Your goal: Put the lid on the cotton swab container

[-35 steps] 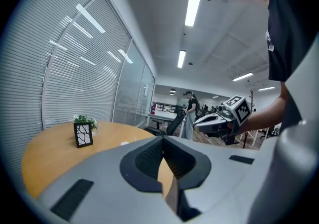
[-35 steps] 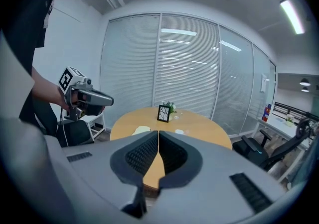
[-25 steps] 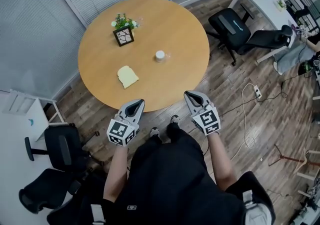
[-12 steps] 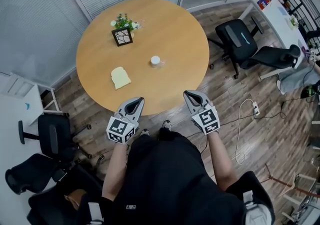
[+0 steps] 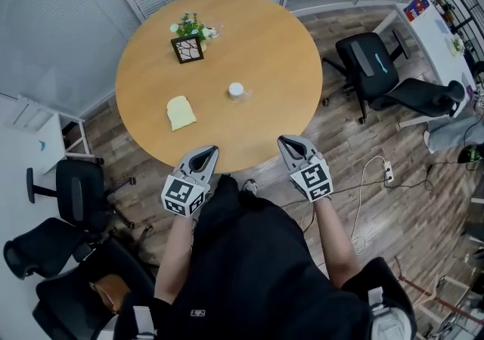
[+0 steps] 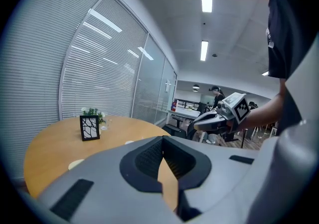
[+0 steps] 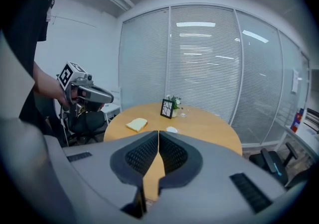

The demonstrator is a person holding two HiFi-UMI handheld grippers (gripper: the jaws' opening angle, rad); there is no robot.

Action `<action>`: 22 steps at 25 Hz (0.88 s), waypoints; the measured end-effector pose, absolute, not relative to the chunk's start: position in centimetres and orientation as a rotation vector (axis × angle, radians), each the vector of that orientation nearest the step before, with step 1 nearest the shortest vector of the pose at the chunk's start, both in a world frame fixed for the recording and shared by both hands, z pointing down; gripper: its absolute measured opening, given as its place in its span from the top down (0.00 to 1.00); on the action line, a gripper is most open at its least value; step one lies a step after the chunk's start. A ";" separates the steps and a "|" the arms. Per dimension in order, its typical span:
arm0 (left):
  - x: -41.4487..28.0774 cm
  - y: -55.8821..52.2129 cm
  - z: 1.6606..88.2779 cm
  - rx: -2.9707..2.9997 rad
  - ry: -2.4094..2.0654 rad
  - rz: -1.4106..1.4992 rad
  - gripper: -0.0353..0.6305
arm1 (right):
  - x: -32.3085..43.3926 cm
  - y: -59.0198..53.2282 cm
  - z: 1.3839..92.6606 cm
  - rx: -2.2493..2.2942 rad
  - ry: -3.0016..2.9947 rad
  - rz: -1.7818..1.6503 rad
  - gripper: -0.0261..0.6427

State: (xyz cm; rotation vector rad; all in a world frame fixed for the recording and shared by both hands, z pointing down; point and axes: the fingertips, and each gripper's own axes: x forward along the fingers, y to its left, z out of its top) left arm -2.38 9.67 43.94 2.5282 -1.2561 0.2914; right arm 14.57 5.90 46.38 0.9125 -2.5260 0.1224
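Table [image 5: 265, 123] now nearer left tool [image 5: 211, 152] and right tool [image 5: 284, 141], both closed and empty.

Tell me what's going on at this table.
A person stands at the near edge of a round table, holding a gripper in each hand. The left gripper and right gripper are both shut and empty. Near the table's middle sits a small white container; whether it is closed is too small to tell. A yellow sponge lies to its left, and a picture frame with a plant stands at the far side. Nothing is being handled yet.
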 end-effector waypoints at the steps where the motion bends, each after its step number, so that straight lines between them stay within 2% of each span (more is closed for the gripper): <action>1: -2.4 9.4 44.0 2.527 -1.258 0.291 0.94 | 14.5 5.6 46.5 0.910 -2.525 0.124 0.95; 22: -4.3 2.3 45.3 2.560 -1.146 0.329 0.94 | 11.5 -0.4 46.6 0.966 -2.480 0.148 0.95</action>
